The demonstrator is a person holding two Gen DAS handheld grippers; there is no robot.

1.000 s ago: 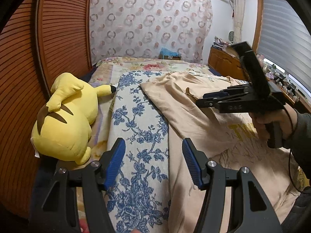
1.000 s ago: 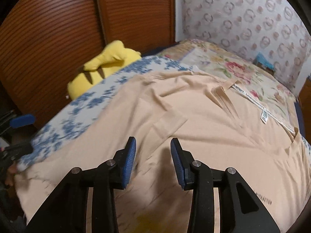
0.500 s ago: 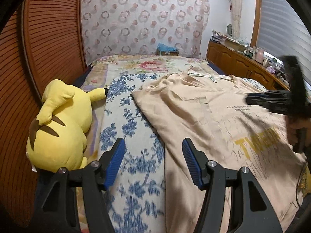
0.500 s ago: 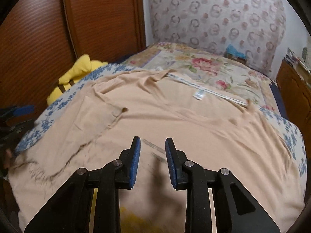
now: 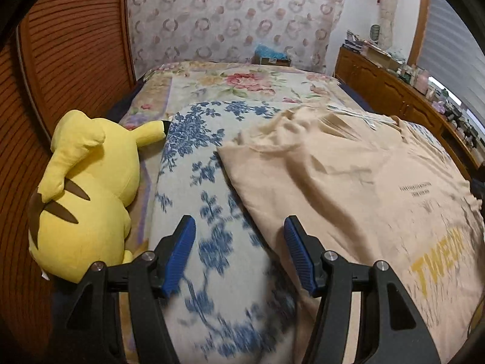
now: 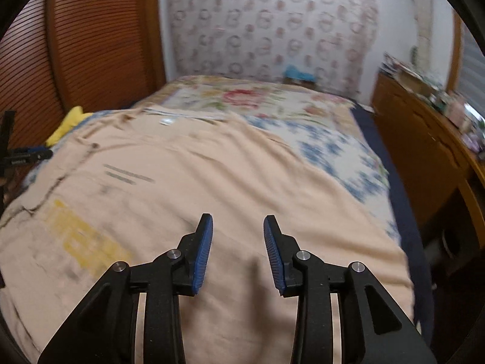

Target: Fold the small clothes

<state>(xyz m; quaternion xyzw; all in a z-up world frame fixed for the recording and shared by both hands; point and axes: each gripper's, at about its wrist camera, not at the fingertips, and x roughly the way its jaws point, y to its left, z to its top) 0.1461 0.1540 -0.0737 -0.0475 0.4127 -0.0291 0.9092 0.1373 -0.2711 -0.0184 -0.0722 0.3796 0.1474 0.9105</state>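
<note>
Two grippers up, both over the bed, nothing picked up that I can see.
Bed: floral cover at the far end, blue-flowered quilt laid nearer me, wood panel wall on the left.
T-shirt: beige, spread flat on the quilt, covers the middle and right of the bed. Yellow lettering and small dark print face up. Neck end points to the far wall, white label showing there. Left edge is rumpled, right edge reaches the bed's side.
Dresser: wooden, along the right of the bed, top is cluttered, can't make out items.
Plush: yellow toy, lying on the bed's left edge against the wood panel, just beside the quilt, apart from the shirt.
Left gripper: jaws stand moderately wide, empty. I see it above the quilt with the shirt's left edge under the right finger, no contact I can confirm.
Right gripper: jaws opening, narrower gap than the left, nothing between them. It hangs over the shirt's lower right part, view is motion-blurred.
</note>
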